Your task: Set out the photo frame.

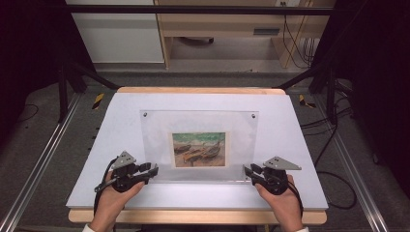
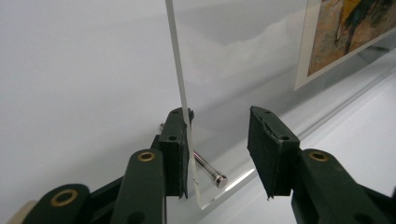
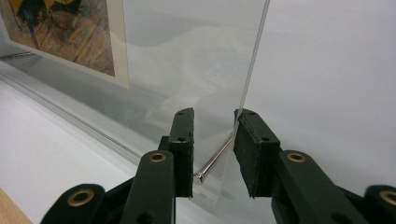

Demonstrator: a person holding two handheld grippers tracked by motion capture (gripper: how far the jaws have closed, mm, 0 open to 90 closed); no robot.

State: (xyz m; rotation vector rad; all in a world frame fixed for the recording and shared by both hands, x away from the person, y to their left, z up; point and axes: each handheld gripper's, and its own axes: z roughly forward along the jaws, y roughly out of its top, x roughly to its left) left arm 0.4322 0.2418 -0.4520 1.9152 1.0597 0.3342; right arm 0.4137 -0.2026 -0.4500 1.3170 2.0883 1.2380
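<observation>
Jaws of the left tool (image 1: pixel 151 172) stand apart astride the near left corner of a clear acrylic frame (image 1: pixel 154 130); one pad touches the sheet's edge, the other is clear of it. The right tool (image 1: pixel 248 173) likewise straddles the near right corner, jaws apart. The frame lies on the white worktop (image 1: pixel 300 159), holding a boat picture (image 1: pixel 199 149). A metal pin (image 2: pixel 208 169) sits at each near corner.

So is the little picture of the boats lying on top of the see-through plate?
No, the picture sits behind the see-through plate, which the gripper views show lifted at its near edge above it.
</observation>
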